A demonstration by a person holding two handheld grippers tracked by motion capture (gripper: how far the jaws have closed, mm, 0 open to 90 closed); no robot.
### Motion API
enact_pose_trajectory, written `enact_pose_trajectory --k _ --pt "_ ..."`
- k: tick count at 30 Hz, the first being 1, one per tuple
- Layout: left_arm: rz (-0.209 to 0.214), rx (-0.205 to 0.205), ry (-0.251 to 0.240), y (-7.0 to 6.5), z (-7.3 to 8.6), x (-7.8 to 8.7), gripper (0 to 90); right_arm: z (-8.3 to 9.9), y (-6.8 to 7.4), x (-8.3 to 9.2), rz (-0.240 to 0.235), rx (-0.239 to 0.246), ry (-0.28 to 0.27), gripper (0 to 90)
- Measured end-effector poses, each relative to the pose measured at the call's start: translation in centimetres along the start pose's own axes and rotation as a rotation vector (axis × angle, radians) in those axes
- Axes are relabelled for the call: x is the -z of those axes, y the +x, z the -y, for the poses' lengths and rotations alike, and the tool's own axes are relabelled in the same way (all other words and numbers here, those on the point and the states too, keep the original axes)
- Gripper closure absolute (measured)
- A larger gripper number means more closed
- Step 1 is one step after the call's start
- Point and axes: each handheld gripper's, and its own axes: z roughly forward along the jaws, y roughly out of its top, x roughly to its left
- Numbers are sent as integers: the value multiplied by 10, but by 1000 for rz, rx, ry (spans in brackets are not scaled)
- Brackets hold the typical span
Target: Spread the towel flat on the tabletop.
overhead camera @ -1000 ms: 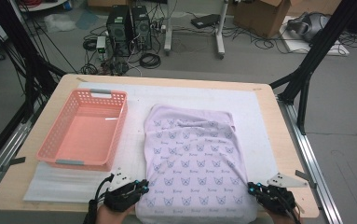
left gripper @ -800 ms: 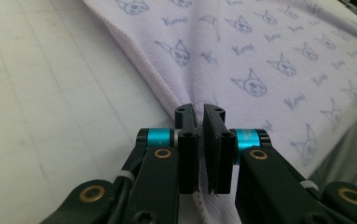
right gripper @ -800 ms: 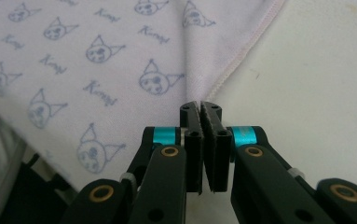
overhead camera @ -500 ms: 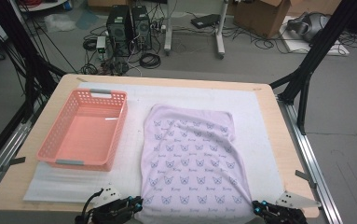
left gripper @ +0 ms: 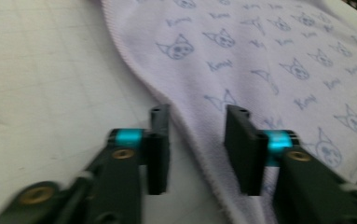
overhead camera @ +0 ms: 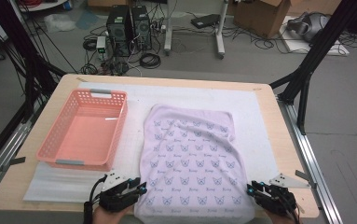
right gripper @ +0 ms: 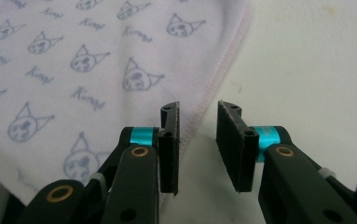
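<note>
High view showed the cloth (overhead camera: 192, 163) spread on the table (overhead camera: 283, 140) beside the basket (overhead camera: 85, 128), with the left gripper (overhead camera: 141, 188) at its near left corner and the right gripper (overhead camera: 251, 188) at its near right corner. Left gripper view had the jaws just opened a little, the cloth's edge lying loose between the fingers (left gripper: 160, 140). Right gripper view likewise: jaws just opened slightly, the hem running between the fingers (right gripper: 169, 144), unpinched.

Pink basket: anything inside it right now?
The pink basket looks empty: its bare floor shows in the high view, with no item on it. The near wall hides a thin strip of the floor along that side, so that strip cannot be checked.
</note>
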Motion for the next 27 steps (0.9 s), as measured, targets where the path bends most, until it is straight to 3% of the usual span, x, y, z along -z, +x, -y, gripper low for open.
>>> enact_pose_trajectory --k 1,2,3,10,14,15,17,21,24,27 --pt "3 -8 4 -1 0 0 822 0 1 -1 -3 15 4 769" --pt "7 9 10 -1 0 0 854 0 3 -1 -11 31 9 862" --pt "15 18 17 0 -1 1 863 0 4 -1 -28 43 13 876" --pt "63 57 38 7 8 20 868 9 -3 21 -55 36 25 889" --pt "78 50 49 5 11 28 867 15 -2 31 -93 31 49 876" --pt "75 52 47 5 12 29 845 17 -1 32 -93 39 54 862" --pt "71 68 27 7 11 31 716 16 -1 34 -86 20 37 719" --pt "63 61 -39 6 7 29 609 11 -7 35 -72 -30 -31 706" --pt "56 55 -55 5 5 24 575 9 -8 26 -58 -53 -38 700" --pt "44 48 -52 3 5 21 553 5 -3 10 -50 -18 -10 685"
